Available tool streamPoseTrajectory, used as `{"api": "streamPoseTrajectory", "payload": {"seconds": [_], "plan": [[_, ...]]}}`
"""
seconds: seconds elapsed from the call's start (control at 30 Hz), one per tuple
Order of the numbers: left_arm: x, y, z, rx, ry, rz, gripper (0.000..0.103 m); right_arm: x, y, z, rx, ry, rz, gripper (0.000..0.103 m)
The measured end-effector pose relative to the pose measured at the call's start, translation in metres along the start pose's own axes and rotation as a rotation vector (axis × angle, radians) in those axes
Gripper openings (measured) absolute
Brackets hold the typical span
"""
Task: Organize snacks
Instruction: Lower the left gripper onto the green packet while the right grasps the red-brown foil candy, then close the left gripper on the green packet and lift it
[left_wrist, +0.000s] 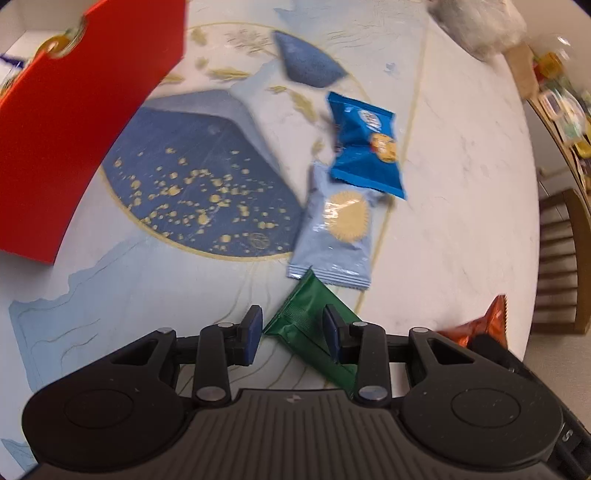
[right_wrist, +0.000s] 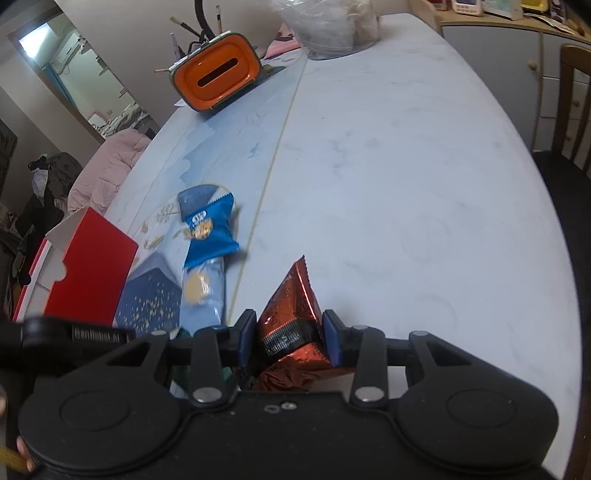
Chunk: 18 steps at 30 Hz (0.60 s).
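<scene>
Hand-held gripper (right_wrist: 289, 338) tilted down, pinching orange packet (right_wrist: 291, 310).

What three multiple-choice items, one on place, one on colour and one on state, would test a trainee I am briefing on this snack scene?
1. Where does the bright blue packet lie?
A. inside the red box
B. on the table, overlapping the pale blue packet's top
C. in a gripper

2. What colour is the packet in the left hand-held gripper?
A. green
B. yellow
C. white

3. The right hand-held gripper is:
A. open and empty
B. shut on the orange-red packet
C. shut on a spoon

Key: B, it overlaps the pale blue packet on the table; A, the green packet sits between its pads; B, both pads press the orange-red packet.
</scene>
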<state>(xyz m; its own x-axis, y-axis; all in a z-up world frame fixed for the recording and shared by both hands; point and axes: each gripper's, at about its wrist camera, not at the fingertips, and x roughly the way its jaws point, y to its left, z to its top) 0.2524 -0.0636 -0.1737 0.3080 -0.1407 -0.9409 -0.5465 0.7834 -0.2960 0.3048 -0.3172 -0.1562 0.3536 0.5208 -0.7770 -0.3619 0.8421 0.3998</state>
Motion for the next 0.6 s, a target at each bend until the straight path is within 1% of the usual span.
{"api": "streamPoseTrajectory", "payload": {"seconds": [0.07, 0.13, 0.17, 0.2, 0.27, 0.3, 0.37, 0.43, 0.53, 0.6], "plan": [[-0.002, -0.009, 0.000, 0.068, 0.006, -0.001, 0.038, -0.008, -0.005, -0.007, 0.019, 0.001, 0.008, 0.037], [-0.006, -0.020, 0.000, 0.184, -0.006, -0.004, 0.044, -0.014, -0.011, -0.014, 0.038, -0.001, 0.013, 0.037], [-0.007, -0.024, -0.001, 0.243, -0.009, 0.000, 0.052, -0.017, -0.013, -0.016, 0.045, -0.003, 0.016, 0.037], [-0.008, -0.026, 0.000, 0.288, -0.009, -0.002, 0.057, -0.019, -0.015, -0.019, 0.053, -0.005, 0.020, 0.037], [-0.011, -0.030, 0.000, 0.375, -0.009, -0.027, 0.060, -0.024, -0.020, -0.024, 0.067, -0.011, 0.027, 0.037], [-0.011, -0.035, -0.001, 0.436, -0.004, -0.036, 0.066, -0.026, -0.021, -0.026, 0.070, -0.013, 0.030, 0.037], [-0.007, -0.046, -0.006, 0.546, 0.016, -0.043, 0.075, -0.030, -0.024, -0.031, 0.073, -0.019, 0.031, 0.037], [-0.001, -0.053, -0.013, 0.616, 0.025, -0.034, 0.075, -0.033, -0.027, -0.036, 0.084, -0.023, 0.036, 0.037], [0.012, -0.061, -0.021, 0.645, 0.049, -0.015, 0.075, -0.035, -0.032, -0.042, 0.100, -0.026, 0.036, 0.037], [0.018, -0.067, -0.028, 0.669, 0.046, 0.013, 0.075, -0.036, -0.035, -0.045, 0.110, -0.027, 0.035, 0.037]]}}
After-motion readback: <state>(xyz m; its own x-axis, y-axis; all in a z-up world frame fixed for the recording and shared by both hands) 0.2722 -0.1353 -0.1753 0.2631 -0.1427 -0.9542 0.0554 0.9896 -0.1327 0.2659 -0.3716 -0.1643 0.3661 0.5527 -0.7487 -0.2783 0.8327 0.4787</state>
